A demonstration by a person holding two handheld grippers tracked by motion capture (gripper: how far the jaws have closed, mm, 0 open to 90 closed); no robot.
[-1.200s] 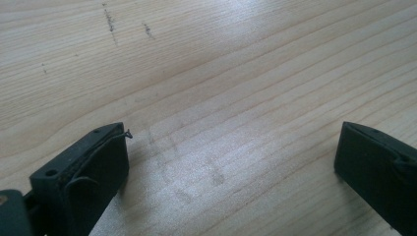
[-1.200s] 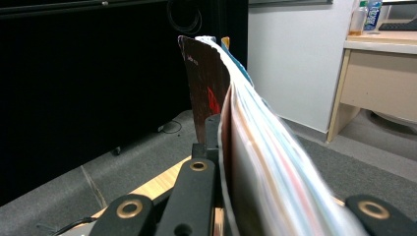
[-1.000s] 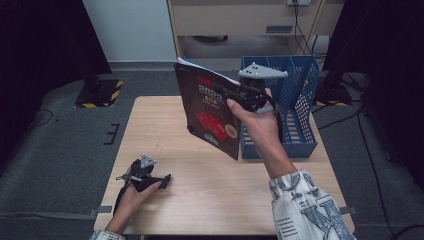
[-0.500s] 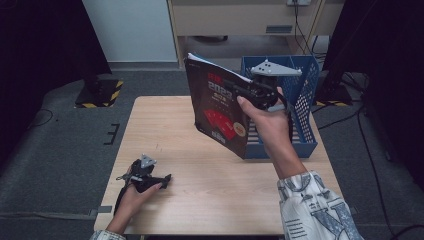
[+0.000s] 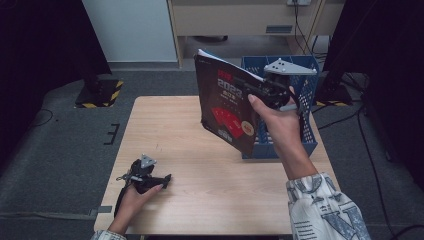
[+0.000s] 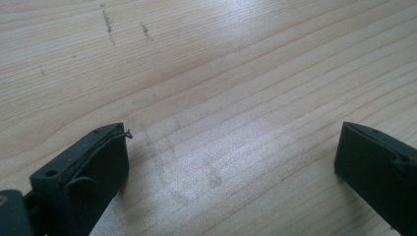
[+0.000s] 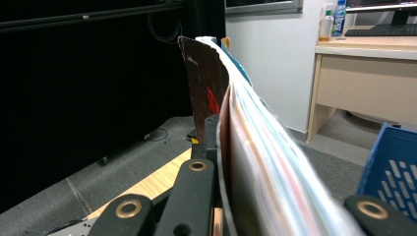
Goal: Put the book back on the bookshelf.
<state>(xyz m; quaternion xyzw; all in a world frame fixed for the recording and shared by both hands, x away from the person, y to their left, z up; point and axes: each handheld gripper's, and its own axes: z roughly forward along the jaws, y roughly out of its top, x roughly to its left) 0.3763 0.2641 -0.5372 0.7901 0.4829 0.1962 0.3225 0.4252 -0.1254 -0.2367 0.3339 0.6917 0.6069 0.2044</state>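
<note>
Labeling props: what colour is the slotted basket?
Blue; the basket shows best in the high view, behind the held book.

Left hand-held gripper [image 5: 165,179] agape; right hand-held gripper [image 5: 252,90] clamped.

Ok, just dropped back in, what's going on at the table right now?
A person works with a tool in each hand. The right tool is clamped on a dark book with red cover print, holding it upright in the air beside the blue basket at the table's far right. The left tool rests open on the bare wooden table near the front left, holding nothing.
</note>
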